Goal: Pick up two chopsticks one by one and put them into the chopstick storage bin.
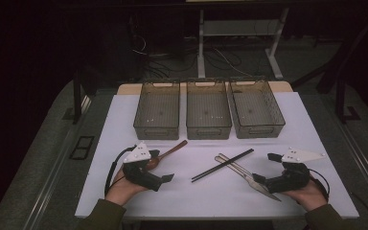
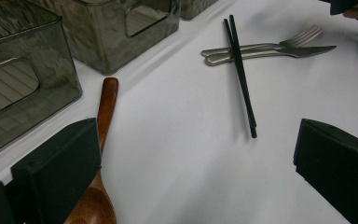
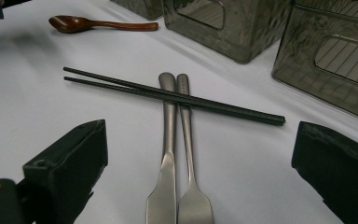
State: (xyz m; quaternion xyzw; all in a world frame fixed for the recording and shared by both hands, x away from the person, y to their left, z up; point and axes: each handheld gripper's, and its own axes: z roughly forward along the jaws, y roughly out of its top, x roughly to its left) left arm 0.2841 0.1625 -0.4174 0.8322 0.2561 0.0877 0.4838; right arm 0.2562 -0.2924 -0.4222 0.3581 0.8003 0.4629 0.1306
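Both grippers, left (image 1: pixel 168 178) at lower left and right (image 1: pixel 264 167) at lower right, stand open and empty. Spoon (image 1: pixel 165 154) lies beside the left one; chopsticks (image 1: pixel 223 165), knife (image 1: pixel 261 186) and fork (image 1: pixel 235 165) lie centre-right.

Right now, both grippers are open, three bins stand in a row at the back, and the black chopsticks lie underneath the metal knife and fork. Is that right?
Not quite. The black chopsticks lie on top of the metal knife and fork, crossing over their handles, as the right gripper view shows. The rest holds: the left gripper and the right gripper are open, and three bins stand in a row at the back.
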